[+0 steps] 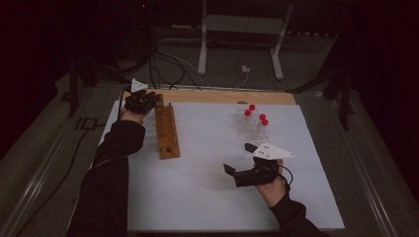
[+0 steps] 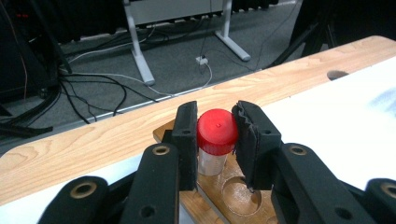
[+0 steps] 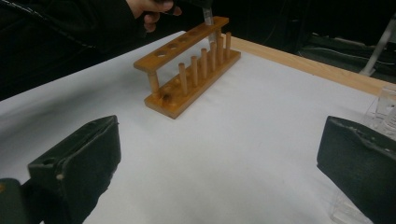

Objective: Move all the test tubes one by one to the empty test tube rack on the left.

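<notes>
Left hand-held gripper (image 2: 215, 140) at far end of wooden rack (image 1: 166, 131), upper left of high view. Jaws sit on both sides of red-capped tube (image 2: 215, 144); tight squeeze or just touching, cannot tell. Tube stands straight up in end hole, long way pointing up. Next hole empty.

Right hand-held gripper (image 1: 239, 159) low, lower middle of desk (image 1: 207, 197), jaws wide apart, holding nothing. More red-capped tubes (image 1: 254, 114) in clear holder (image 1: 252, 129) just above it.

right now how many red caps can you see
5. One red-capped clear tube sits between the left hand-held gripper's jaws at the wooden rack; four red caps top the clear holder; others may be hidden.
</notes>
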Motion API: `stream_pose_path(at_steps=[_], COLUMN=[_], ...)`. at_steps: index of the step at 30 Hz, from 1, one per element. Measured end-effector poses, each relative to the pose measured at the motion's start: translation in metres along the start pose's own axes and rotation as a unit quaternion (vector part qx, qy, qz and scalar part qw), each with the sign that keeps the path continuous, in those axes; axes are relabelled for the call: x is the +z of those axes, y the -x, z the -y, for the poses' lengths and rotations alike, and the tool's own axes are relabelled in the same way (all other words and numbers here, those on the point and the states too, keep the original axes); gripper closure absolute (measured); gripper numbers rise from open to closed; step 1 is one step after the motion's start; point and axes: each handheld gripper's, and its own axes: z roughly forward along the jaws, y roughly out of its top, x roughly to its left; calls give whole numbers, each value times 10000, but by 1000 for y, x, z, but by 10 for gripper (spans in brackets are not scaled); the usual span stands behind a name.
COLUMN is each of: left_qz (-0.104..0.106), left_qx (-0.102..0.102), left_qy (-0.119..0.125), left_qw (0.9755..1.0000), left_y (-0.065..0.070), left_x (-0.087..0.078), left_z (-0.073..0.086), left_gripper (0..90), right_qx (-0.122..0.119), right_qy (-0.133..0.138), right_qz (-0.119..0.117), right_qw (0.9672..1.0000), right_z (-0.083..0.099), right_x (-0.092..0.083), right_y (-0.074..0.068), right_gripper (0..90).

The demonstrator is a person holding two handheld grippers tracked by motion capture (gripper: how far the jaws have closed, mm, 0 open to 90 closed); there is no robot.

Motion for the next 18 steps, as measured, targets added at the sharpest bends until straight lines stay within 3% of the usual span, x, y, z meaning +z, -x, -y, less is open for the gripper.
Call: stream_pose_path(at_steps=[7,10,11,15,18], left_qz=[150,307,388,582,761], left_qx=[-194,-214,-225,-225,-221], left_qy=[39,112,135,125,158], left_qw=[9997,9992,9989,9980,9967], left_y=[-2,0,1,9,16], left_x=[-11,-21,-25,-36,-45], left_z=[-5,-10,-11,-14,-16], left_gripper=[449,341,257,153,64], right_qx=[5,14,35,90,163], right_qy=[73,166,220,262,430], right_qz=[30,59,85,119,282], right_qw=[10000,9998,9997,9995,9985], right_z=[-4,-7,-9,-12,-16], right_x=[-4,-8,-11,-15,-22], right_y=[3,6,8,14,21], right_gripper=[0,0,0,0,0])
